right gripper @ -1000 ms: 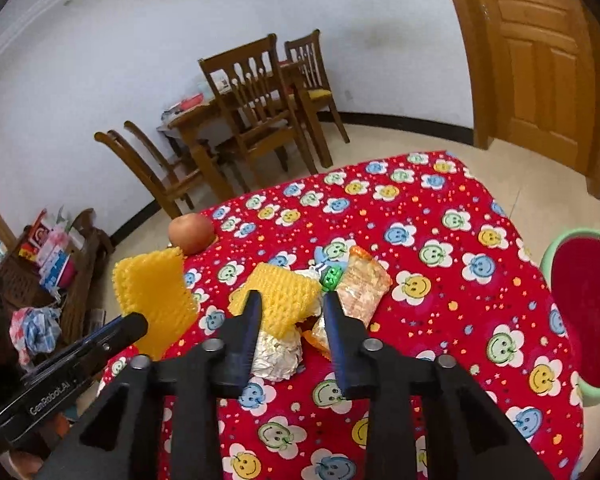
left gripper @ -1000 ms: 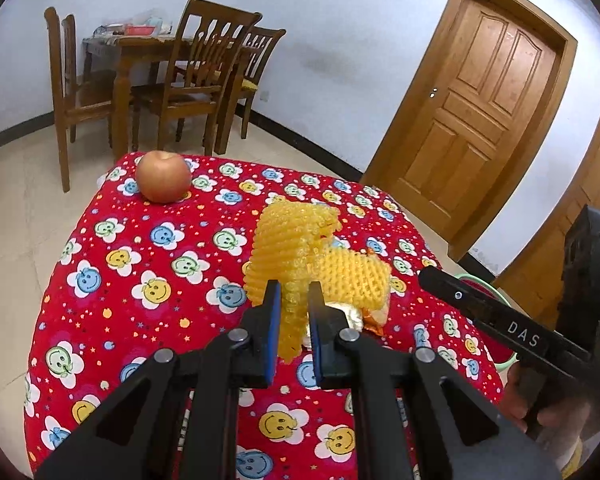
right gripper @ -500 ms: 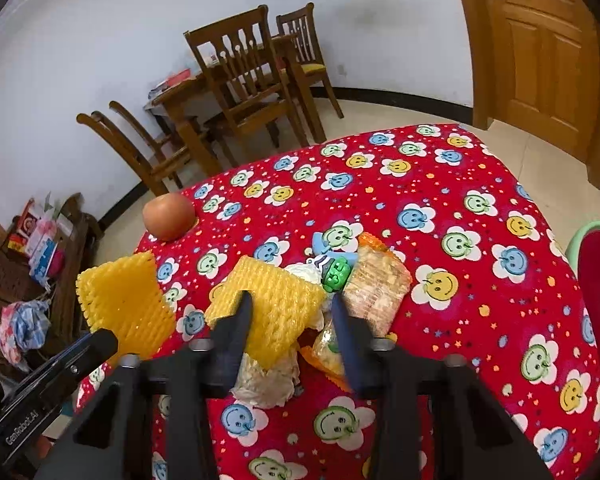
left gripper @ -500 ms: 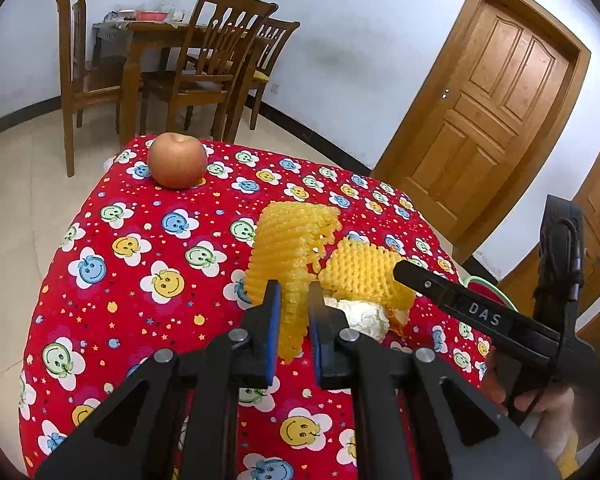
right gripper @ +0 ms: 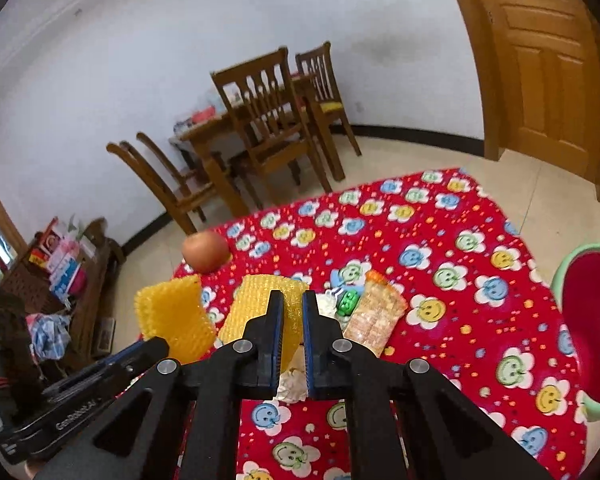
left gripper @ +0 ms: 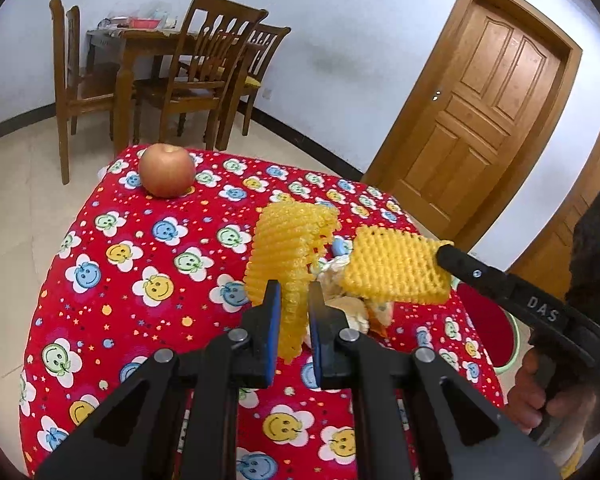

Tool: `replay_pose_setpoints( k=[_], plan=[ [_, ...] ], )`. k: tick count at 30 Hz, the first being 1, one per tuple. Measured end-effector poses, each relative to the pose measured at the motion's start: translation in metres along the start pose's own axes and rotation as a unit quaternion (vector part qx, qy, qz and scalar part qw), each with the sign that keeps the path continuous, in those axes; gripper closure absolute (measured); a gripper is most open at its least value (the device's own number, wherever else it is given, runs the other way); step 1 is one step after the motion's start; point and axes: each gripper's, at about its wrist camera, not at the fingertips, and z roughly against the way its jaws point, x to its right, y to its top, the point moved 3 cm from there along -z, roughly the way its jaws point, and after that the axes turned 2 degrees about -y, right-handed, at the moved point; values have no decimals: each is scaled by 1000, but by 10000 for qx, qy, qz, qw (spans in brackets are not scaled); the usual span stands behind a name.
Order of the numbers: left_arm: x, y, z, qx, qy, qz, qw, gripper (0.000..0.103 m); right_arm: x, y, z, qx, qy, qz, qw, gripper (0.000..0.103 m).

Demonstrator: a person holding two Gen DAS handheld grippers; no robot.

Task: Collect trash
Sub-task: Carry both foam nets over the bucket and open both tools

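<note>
My left gripper (left gripper: 294, 300) is shut on a yellow foam fruit net (left gripper: 290, 244), held above the red flowered tablecloth (left gripper: 140, 264). My right gripper (right gripper: 291, 304) is closing its jaws on a second yellow foam net (right gripper: 256, 312), pinched between the pads and lifted off the pile. In the left wrist view this second net (left gripper: 396, 266) hangs from the right gripper (left gripper: 446, 252). In the right wrist view the left gripper (right gripper: 156, 346) shows with its net (right gripper: 172, 316). Under them lie crumpled white paper (right gripper: 292, 384), a snack wrapper (right gripper: 380, 314) and a small green item (right gripper: 348, 302).
An apple (left gripper: 167, 175) sits near the table's far corner. A green bin with a red liner (right gripper: 588, 328) stands on the floor beside the table's right edge. Wooden chairs and a dining table (left gripper: 188, 76) stand behind, with a wooden door (left gripper: 484, 120) at the right.
The right gripper's jaws have come together on the second foam net and raised it off the trash pile. The left gripper keeps holding its net in about the same place.
</note>
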Motion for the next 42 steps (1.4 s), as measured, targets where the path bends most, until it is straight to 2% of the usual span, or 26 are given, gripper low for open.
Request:
replay_pose_setpoints(
  k=[9,19,31,42],
  plan=[
    [36,2,11,49,-324,-258,9991,91,30,-1,53,514,-418,-183,9976,94],
    [91,1,-3,-160,-737,-658,9950,91,95,-5,114,984,-1117,-645,9868,94],
    [173,-7,-38,-524,-1169,-1267,9836,91,171,-21,160,1321,-1829,-1271,9659,94],
    [241,-20,-67,-745,-1487,-1793,9696,91,227,-31,177,1406,-2282,-1686,9485,94]
  ],
)
